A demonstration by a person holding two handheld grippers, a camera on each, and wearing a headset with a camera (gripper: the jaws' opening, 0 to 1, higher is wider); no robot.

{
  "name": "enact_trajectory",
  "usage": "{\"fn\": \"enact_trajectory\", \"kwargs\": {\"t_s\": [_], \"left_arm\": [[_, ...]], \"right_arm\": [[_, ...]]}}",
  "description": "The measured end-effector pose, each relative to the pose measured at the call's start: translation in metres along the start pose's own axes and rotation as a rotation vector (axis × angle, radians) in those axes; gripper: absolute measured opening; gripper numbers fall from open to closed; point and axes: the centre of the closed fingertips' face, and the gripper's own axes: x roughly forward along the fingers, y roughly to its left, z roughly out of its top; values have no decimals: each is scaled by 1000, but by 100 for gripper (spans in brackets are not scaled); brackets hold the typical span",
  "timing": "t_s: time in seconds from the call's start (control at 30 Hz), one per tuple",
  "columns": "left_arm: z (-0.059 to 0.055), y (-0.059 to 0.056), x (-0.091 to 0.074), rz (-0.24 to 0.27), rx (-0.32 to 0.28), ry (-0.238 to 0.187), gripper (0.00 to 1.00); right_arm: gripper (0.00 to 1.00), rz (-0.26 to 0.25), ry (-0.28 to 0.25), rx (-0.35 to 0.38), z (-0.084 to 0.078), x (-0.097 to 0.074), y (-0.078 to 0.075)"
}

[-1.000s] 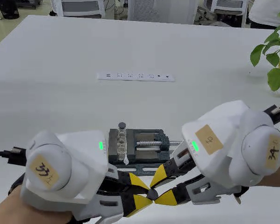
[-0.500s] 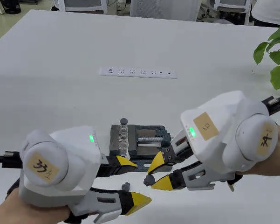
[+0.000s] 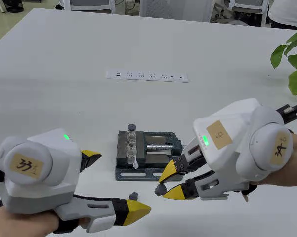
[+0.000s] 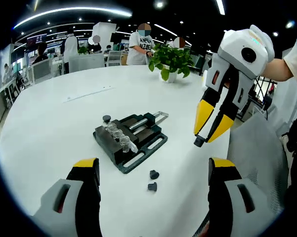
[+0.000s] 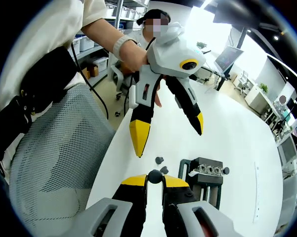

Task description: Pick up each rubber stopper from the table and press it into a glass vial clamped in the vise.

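Observation:
A dark vise [image 3: 153,155] clamps a row of glass vials [image 3: 132,146]; the far vial wears a dark rubber stopper [image 3: 132,127]. My right gripper [image 3: 169,183] hovers just right of the vise's near corner, shut on a stopper [image 3: 160,189] at its tips, and the same stopper [image 5: 154,177] sits between the yellow pads. My left gripper [image 3: 114,185] stands wide open at the lower left, holding nothing. A loose stopper [image 3: 134,196] lies on the table between the grippers. Two loose stoppers [image 4: 153,180] lie in front of the vise [image 4: 138,140].
A white power strip [image 3: 147,76] lies farther back on the white table. A potted plant [image 3: 292,59] stands at the right edge. Chairs line the far side, and a mesh chair [image 5: 54,163] stands by the table's near edge.
The two grippers' tips were together in front of the vise. My left gripper has since opened wide and drawn back to the left, while the right stays shut on the stopper.

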Motion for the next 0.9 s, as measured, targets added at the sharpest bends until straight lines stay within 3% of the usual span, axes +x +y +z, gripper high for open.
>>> {"fn": "enact_trajectory", "kwargs": {"t_s": [0.27, 0.47, 0.9], "left_arm": [[1, 15, -10, 35, -18, -33, 92], [5, 19, -14, 43, -22, -65, 92], [-1, 36, -22, 82, -56, -87, 91]], "right_arm": [[6, 7, 16, 9, -8, 1, -9], [6, 12, 33, 1, -12, 3, -23], [6, 2, 85, -54, -13, 3, -74]]}}
